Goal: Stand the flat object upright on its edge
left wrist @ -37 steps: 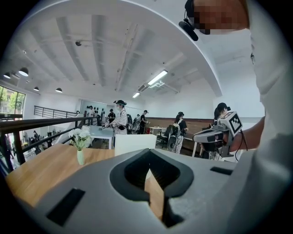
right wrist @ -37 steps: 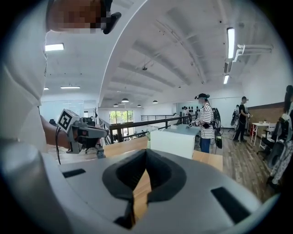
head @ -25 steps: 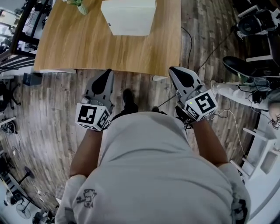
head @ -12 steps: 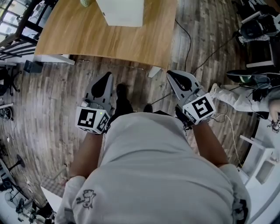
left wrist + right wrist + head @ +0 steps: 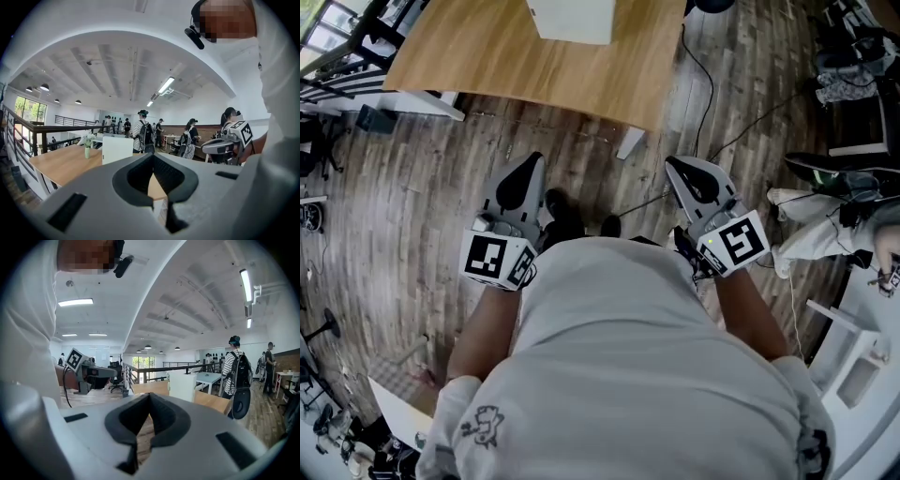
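Note:
A white boxy object (image 5: pixel 572 14) sits on the wooden table (image 5: pixel 516 61) at the top edge of the head view. It also shows in the left gripper view (image 5: pixel 117 149) and in the right gripper view (image 5: pixel 182 385). I hold both grippers close to my body over the floor, well short of the table. My left gripper (image 5: pixel 530 161) is shut with nothing in it, its jaws meeting (image 5: pixel 152 157). My right gripper (image 5: pixel 675 165) is likewise shut and empty (image 5: pixel 149 397).
A small vase with flowers (image 5: pixel 87 149) stands on the table beside the white object. Cables (image 5: pixel 712 84) run over the plank floor to the right, near equipment (image 5: pixel 853 66). A railing (image 5: pixel 28 131) lies to the left. Several people stand at other tables (image 5: pixel 143 136) behind.
The table and white object have slid toward the top of the head view, so I stand farther back from them. Both grippers stay shut and held near my body.

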Demonstrator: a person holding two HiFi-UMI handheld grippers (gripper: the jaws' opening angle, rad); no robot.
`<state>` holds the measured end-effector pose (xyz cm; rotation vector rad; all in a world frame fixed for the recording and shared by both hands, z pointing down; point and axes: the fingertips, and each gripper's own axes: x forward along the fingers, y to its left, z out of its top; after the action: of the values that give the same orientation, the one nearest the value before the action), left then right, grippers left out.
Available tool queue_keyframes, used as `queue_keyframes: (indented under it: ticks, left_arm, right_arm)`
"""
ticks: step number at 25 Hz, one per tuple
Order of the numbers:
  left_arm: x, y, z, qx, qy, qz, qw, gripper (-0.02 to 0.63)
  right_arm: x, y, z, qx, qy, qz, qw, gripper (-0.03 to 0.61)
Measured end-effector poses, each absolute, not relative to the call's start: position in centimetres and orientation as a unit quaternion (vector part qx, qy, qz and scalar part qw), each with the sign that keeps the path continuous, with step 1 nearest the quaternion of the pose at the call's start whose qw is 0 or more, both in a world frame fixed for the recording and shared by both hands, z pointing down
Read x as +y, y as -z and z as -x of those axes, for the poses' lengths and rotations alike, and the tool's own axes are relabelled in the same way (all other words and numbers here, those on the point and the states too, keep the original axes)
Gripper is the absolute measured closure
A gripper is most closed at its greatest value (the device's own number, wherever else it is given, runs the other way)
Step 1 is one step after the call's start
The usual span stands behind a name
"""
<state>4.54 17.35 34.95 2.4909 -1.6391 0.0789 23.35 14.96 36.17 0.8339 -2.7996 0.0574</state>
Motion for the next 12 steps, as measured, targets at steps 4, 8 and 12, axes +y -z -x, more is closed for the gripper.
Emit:
queue_keyframes:
  ticks: [4, 8, 12]
  left_arm:
    - [18.1, -34.6, -4.7, -0.549, -0.027, -0.833, 0.072, 0.607]
    - [18.3, -34.0, -4.7, -0.552, -0.025, -0.831, 0.066, 0.607]
    - [18.4, -33.6, -4.5, -0.556, -0.021, -0.828, 0.065, 0.607]
  right_arm:
    - [16.1, -35.9, -23.7, -0.951, -0.018, -0.292, 0.102, 0.574]
    - [16.6, -35.3, -23.9, -0.951, -0.016, -0.295, 0.091, 0.574]
    - [16.6, -35.1, -23.8, -0.951, -0.014, -0.295, 0.091, 0.574]
